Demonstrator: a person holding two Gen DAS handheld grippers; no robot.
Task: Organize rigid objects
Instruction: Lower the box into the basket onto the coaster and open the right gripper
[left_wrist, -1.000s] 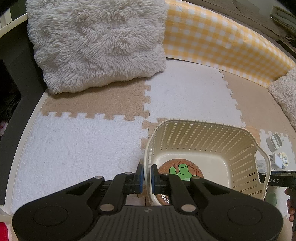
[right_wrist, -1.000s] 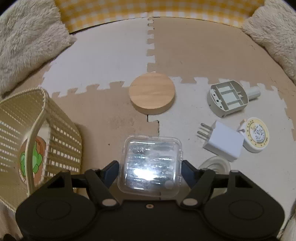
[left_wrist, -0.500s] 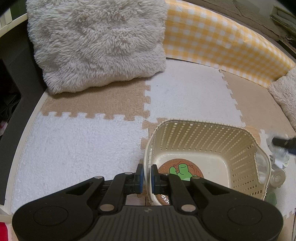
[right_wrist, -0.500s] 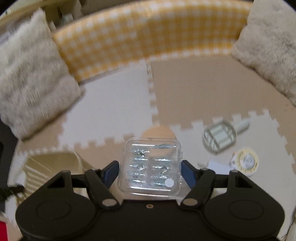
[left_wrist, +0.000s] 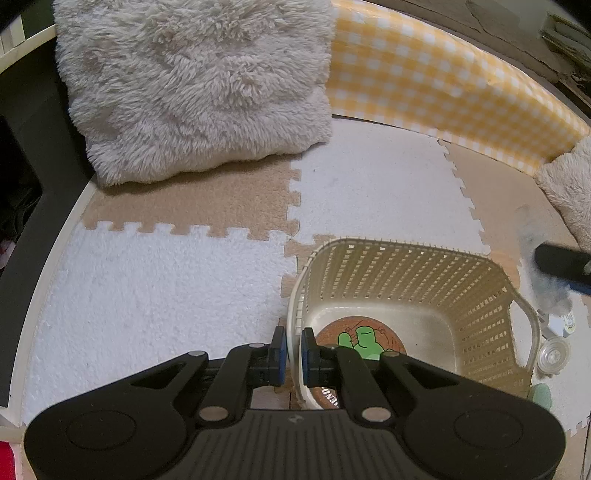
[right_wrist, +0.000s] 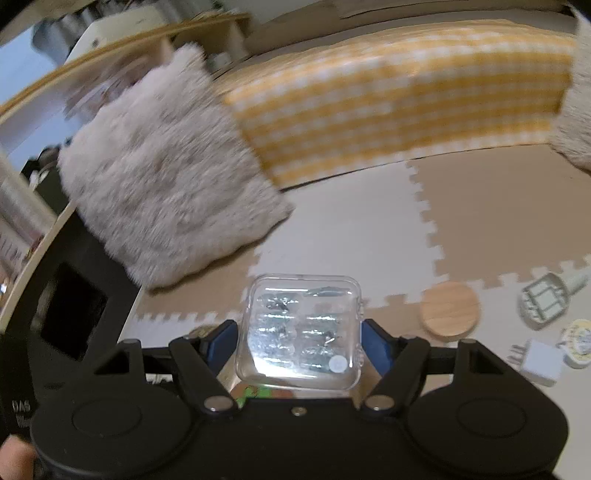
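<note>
My left gripper (left_wrist: 293, 343) is shut on the near rim of a cream perforated basket (left_wrist: 406, 266). A cork coaster with a green figure (left_wrist: 365, 338) lies on the basket's floor. My right gripper (right_wrist: 299, 339) is shut on a clear plastic box (right_wrist: 303, 328) of small metal parts, held in the air between its blue pads (right_wrist: 221, 338). In the left wrist view that gripper's black finger (left_wrist: 557, 260) and the blurred box show just past the basket's right side. On the mat to the right lie a wooden disc (right_wrist: 450, 312), a white plug adapter (right_wrist: 539, 363), a grey-white housing (right_wrist: 545, 301) and a round yellow-white piece (right_wrist: 580, 343).
A fluffy grey pillow (left_wrist: 199, 85) and a yellow checked cushion (left_wrist: 443, 77) border the far side of the foam puzzle mat (left_wrist: 155, 280). A second fluffy pillow (left_wrist: 569, 192) sits at the right. A clear round lid (left_wrist: 553, 356) lies by the basket's right handle.
My right gripper has risen off the mat with the clear box, tilted up and swung left to the basket's right side. The left gripper and the basket have kept still.
</note>
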